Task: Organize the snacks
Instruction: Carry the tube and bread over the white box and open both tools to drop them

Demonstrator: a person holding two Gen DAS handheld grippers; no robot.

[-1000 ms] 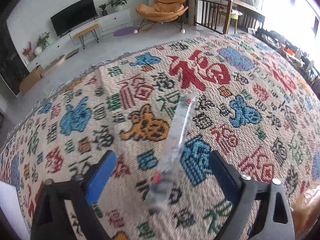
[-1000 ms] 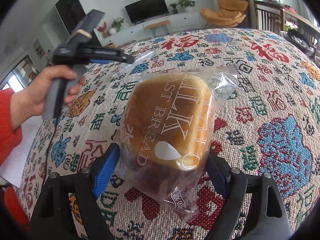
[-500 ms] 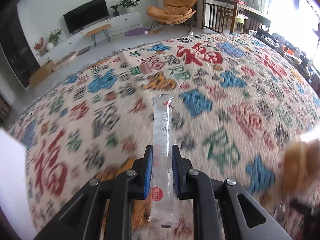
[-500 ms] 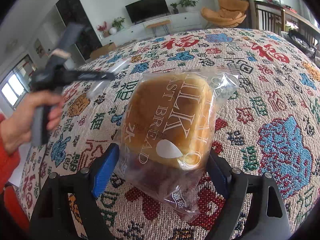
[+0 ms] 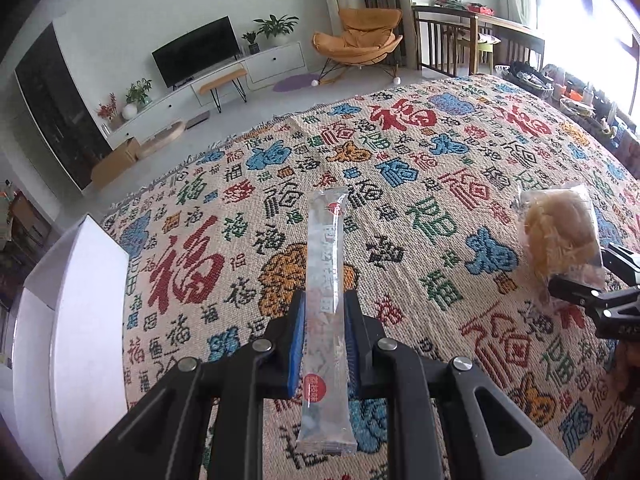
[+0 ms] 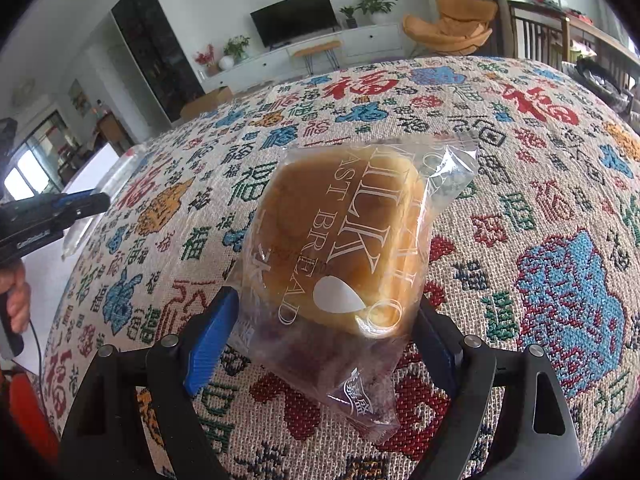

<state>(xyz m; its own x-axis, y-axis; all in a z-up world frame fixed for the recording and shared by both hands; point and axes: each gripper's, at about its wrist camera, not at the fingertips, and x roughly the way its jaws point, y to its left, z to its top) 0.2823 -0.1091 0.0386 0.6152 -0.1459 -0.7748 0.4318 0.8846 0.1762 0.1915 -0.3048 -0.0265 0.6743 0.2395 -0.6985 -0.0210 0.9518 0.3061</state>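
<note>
My left gripper (image 5: 323, 312) is shut on a long clear stick pack (image 5: 325, 280) with red dots at its ends and holds it above the patterned cloth (image 5: 420, 168). My right gripper (image 6: 324, 308) is shut on a clear bag of milk toast bread (image 6: 340, 240), lifted over the cloth. The bread bag (image 5: 560, 232) and right gripper also show at the right of the left wrist view. The left gripper (image 6: 96, 202) with the stick pack (image 6: 100, 196) shows at the left of the right wrist view.
A white box (image 5: 68, 320) stands at the cloth's left edge; it also shows in the right wrist view (image 6: 88, 172). Beyond the cloth are a TV unit (image 5: 224, 76), an orange chair (image 5: 360, 40) and wooden furniture at the right.
My left gripper closed on the stick pack, lifted it off the cloth and swung left toward the white box. My right gripper keeps holding the bread bag, nearly still.
</note>
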